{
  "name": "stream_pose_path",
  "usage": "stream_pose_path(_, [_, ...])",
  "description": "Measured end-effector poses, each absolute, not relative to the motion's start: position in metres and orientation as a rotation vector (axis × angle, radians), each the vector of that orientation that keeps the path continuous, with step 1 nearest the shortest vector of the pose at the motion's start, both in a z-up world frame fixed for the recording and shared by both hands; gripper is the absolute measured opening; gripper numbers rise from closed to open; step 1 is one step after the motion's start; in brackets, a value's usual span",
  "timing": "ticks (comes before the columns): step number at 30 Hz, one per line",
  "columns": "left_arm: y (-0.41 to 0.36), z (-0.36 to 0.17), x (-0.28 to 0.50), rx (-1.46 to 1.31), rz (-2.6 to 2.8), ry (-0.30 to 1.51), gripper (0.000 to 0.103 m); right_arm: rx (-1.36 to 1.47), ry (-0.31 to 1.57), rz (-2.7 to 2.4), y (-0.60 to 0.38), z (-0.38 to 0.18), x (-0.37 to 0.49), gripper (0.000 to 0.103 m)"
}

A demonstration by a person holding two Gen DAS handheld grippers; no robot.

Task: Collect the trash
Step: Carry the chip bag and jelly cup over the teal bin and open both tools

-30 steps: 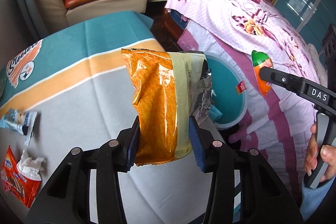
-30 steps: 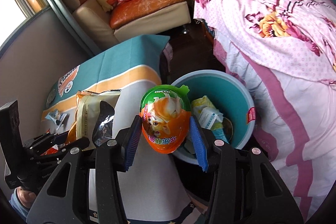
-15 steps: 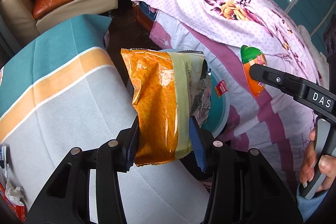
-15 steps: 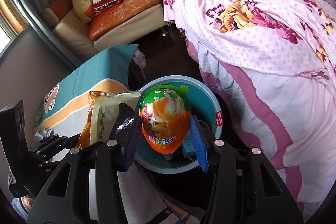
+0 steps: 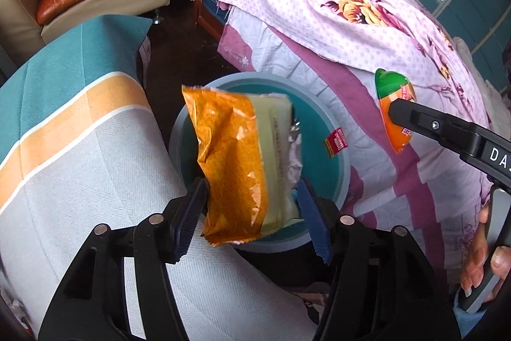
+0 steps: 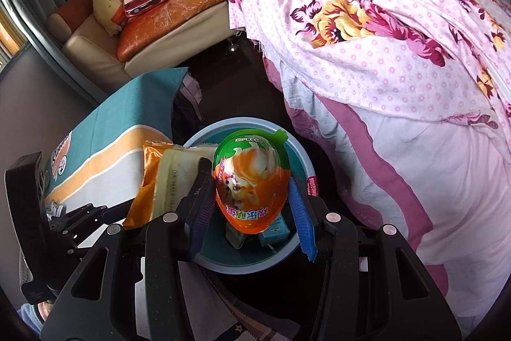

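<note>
Snack bag (image 5: pixel 242 162) sits between left gripper (image 5: pixel 252 213) pads over teal bin (image 5: pixel 338 168) — jaws just been opening, right pad clear of bag, grip loosened. Bag's long axis runs away from gripper, orange side left. Right gripper (image 6: pixel 252 206) clamped on egg-shaped pack (image 6: pixel 250 181) above bin, green end far — "HAPPY EGG" readable.

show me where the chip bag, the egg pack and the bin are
chip bag (image 5: pixel 230 149), left wrist view, orange front panel
egg pack (image 6: pixel 250 181), right wrist view, printed orange face
bin (image 5: pixel 343 168), left wrist view, right side of rim
</note>
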State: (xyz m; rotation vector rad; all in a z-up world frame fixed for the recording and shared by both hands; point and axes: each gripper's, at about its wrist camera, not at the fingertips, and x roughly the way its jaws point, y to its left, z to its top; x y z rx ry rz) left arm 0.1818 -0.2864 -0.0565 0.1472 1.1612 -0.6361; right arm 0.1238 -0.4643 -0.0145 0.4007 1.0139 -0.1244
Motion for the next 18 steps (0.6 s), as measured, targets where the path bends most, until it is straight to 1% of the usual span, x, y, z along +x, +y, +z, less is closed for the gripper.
stream_pose_path(2, [-0.284, -0.056, 0.183, 0.145, -0.626, 1.154, 0.075, 0.398, 1.02, -0.125, -0.463, -0.016, 0.126, 0.045])
stream_pose_path(5, [-0.278, -0.056, 0.185, 0.127, -0.619, 1.157, 0.076, 0.393, 1.028, -0.122, -0.459, -0.018, 0.129, 0.045])
stream_pose_path(12, [-0.253, -0.049, 0.189, 0.08, -0.586, 1.15, 0.087, 0.377, 1.053, -0.103, -0.445, -0.024, 0.138, 0.045])
stream_pose_path(18, [-0.233, -0.047, 0.189, 0.058, -0.561, 1.144, 0.088, 0.368, 1.084, -0.085, -0.431, -0.032, 0.145, 0.045])
